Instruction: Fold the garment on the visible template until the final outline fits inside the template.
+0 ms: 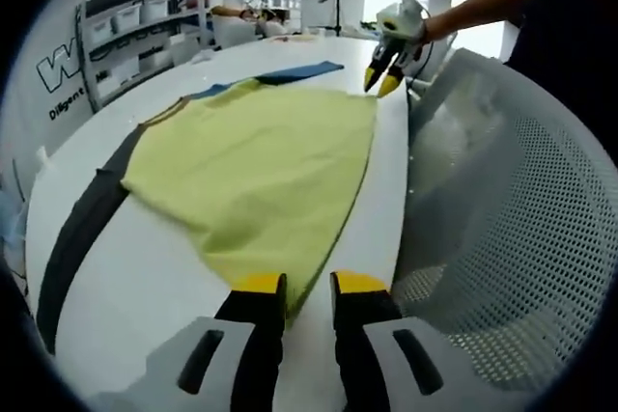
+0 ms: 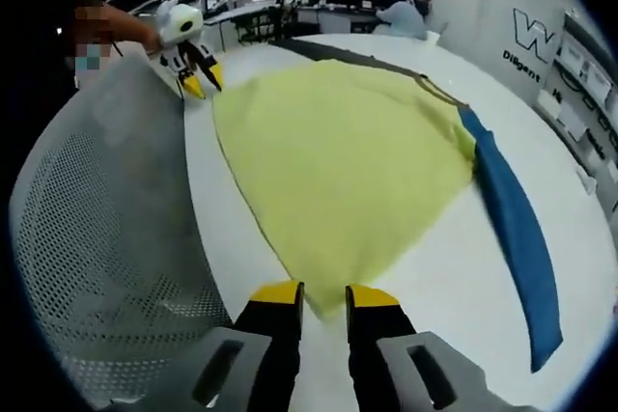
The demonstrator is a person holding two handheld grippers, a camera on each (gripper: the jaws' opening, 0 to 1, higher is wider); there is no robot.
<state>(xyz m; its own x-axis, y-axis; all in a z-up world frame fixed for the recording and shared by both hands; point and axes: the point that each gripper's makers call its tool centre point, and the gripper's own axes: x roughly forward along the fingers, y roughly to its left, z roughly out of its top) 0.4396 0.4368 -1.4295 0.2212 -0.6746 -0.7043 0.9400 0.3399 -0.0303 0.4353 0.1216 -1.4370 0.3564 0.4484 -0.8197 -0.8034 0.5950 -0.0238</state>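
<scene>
Only fragments of writing can be read: on the far wall (image 2: 541, 36) a large "W" cut off by the frame, with "Diligent" beneath it in the right gripper view and "Diligent" clipped short in the left gripper view. Shelves (image 1: 135, 36) of bins stand below, their labels too small to read. The yellow garment (image 1: 261, 161) lies flat on the white table (image 1: 135, 277), covering most of a template whose dark strip (image 1: 82, 229) and blue strip (image 2: 517, 229) stick out at opposite sides. The left gripper (image 1: 309, 287) has its jaws slightly apart astride one hem corner; the right gripper (image 2: 323, 294) likewise straddles the other corner, neither clearly pinching cloth. A white mesh chair back (image 1: 512, 219) hides the table's near edge.
</scene>
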